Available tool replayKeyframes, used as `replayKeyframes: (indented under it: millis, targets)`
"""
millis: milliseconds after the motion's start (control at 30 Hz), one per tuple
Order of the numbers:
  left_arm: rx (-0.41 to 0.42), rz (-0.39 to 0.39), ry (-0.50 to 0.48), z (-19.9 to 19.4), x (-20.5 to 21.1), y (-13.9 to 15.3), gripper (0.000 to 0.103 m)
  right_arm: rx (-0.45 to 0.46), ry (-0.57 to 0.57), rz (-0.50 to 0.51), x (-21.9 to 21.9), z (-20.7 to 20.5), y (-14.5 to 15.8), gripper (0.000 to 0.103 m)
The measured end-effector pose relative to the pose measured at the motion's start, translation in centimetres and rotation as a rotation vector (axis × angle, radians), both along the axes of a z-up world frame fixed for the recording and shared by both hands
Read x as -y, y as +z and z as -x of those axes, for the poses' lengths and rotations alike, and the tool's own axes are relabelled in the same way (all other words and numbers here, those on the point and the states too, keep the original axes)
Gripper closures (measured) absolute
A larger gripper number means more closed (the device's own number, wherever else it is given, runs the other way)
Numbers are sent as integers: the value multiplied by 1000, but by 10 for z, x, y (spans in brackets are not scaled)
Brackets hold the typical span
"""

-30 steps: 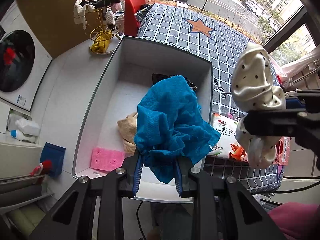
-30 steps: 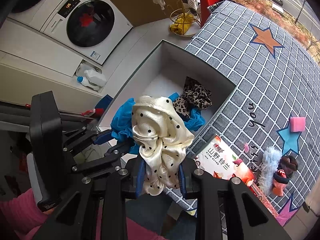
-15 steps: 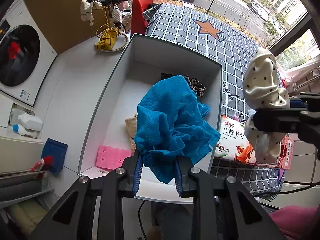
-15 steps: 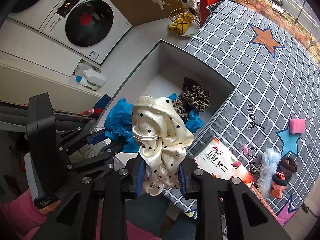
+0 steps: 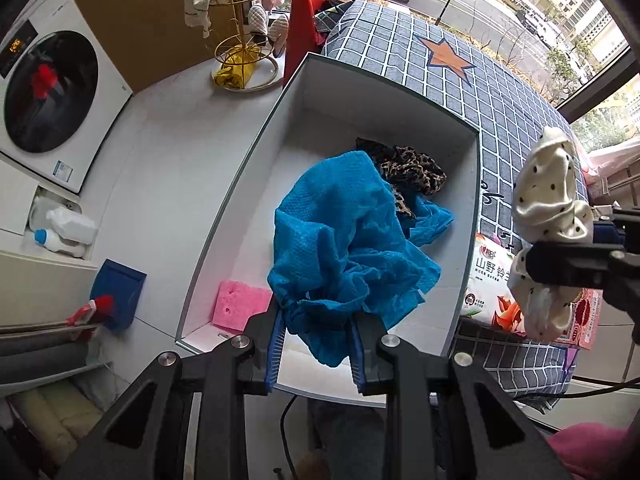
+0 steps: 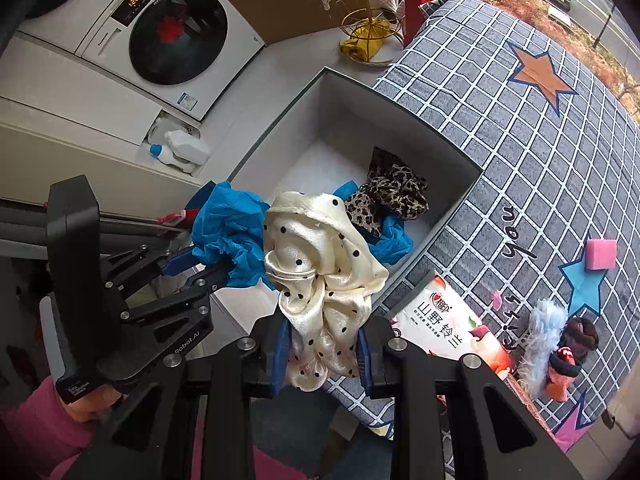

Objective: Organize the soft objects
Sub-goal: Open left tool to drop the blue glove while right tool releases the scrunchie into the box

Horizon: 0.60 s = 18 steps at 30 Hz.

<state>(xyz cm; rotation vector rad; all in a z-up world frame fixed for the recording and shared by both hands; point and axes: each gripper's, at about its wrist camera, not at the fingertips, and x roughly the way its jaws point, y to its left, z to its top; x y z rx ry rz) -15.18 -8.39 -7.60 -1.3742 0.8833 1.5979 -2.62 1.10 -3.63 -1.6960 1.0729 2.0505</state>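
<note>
My left gripper (image 5: 316,334) is shut on a crumpled blue mesh cloth (image 5: 344,248), held above the near end of a white open box (image 5: 466,216). My right gripper (image 6: 323,346) is shut on a cream polka-dot scrunchie (image 6: 320,276), just right of the box's near corner; that scrunchie (image 5: 548,216) also shows at the right of the left wrist view. In the box lie a leopard-print scrunchie (image 6: 390,196), another blue cloth (image 6: 390,238) and a pink sponge (image 5: 240,304). The left gripper (image 6: 208,264) with its blue cloth (image 6: 228,228) appears in the right wrist view.
The box sits against a grey checked cloth with stars (image 6: 540,140). On that cloth lie a snack packet (image 6: 444,328), a pink sponge (image 6: 600,254), a fluffy blue item (image 6: 540,340) and a small doll (image 6: 572,352). A washing machine (image 6: 172,36), detergent bottles (image 6: 180,152) and a gold rack (image 6: 368,28) stand beyond.
The left wrist view has rolled slightly, so the box's far end and the leopard scrunchie show more. Both grips are unchanged, and the tan item in the box is now hidden.
</note>
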Motion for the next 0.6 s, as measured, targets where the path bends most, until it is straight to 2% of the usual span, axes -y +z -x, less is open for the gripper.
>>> replayKeyframes:
  millis: [600]
  targets:
    - [-6, 50, 27, 6, 13, -11, 73, 37, 77, 38, 27, 18, -26, 74]
